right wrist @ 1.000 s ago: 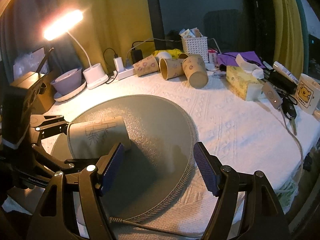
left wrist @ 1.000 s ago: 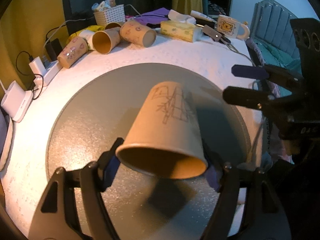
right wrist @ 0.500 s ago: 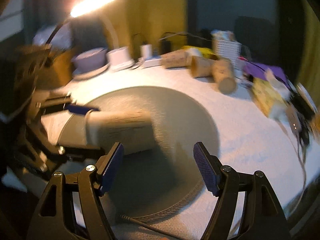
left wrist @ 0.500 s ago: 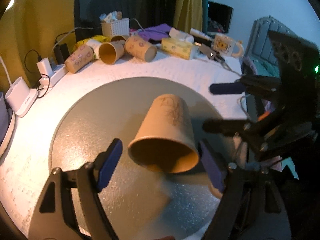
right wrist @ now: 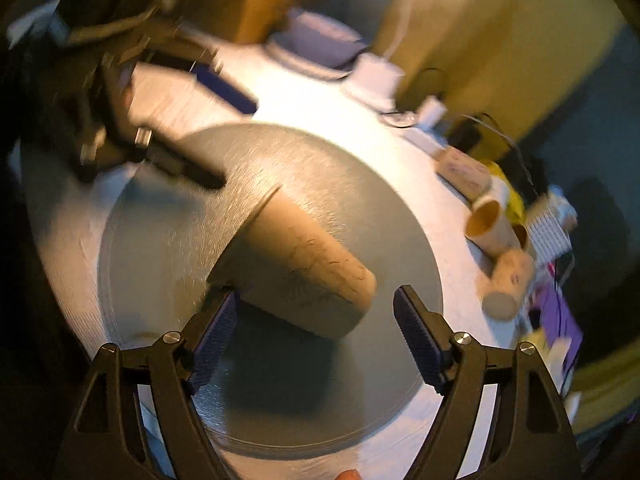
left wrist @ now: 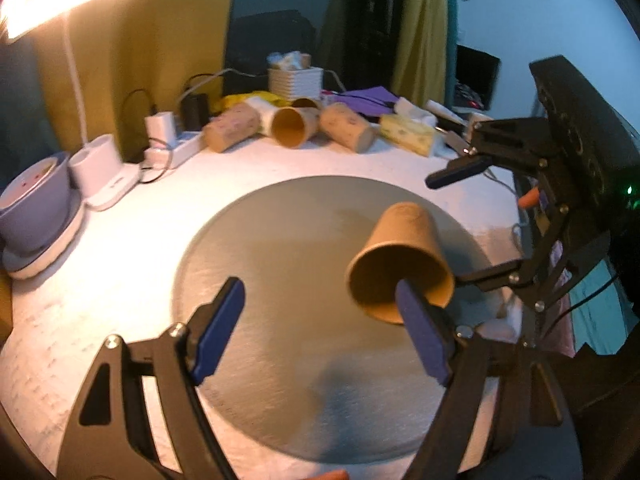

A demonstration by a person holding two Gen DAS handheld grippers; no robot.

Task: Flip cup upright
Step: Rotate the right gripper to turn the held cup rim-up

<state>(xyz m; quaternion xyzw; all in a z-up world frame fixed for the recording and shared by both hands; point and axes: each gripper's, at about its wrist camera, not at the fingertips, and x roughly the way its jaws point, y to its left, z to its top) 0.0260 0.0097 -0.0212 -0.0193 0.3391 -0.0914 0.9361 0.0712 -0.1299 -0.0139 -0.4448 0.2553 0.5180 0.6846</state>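
A tan paper cup (left wrist: 400,256) with a line drawing lies on its side on the round grey mat (left wrist: 280,264), its mouth facing my left gripper. My left gripper (left wrist: 320,328) is open and empty; the cup lies just beyond its right fingertip (left wrist: 420,332). In the right wrist view the cup (right wrist: 304,264) lies tilted across the mat (right wrist: 360,200), reaching into the open jaws of my right gripper (right wrist: 316,332). Whether the left pad touches its rim I cannot tell. The right gripper (left wrist: 472,224) also shows in the left wrist view, open around the cup's far end.
Several more paper cups (left wrist: 292,128) lie at the back of the white tablecloth (left wrist: 120,240). A white basket (left wrist: 295,82), a tissue box (left wrist: 406,134), a power strip (left wrist: 168,152), a lamp base (left wrist: 102,168) and a purple bowl (left wrist: 32,208) stand around the edge.
My left gripper let go of the cup, opened wide and drew back to the left. The cup now lies on the mat. My right gripper swung in over the cup.
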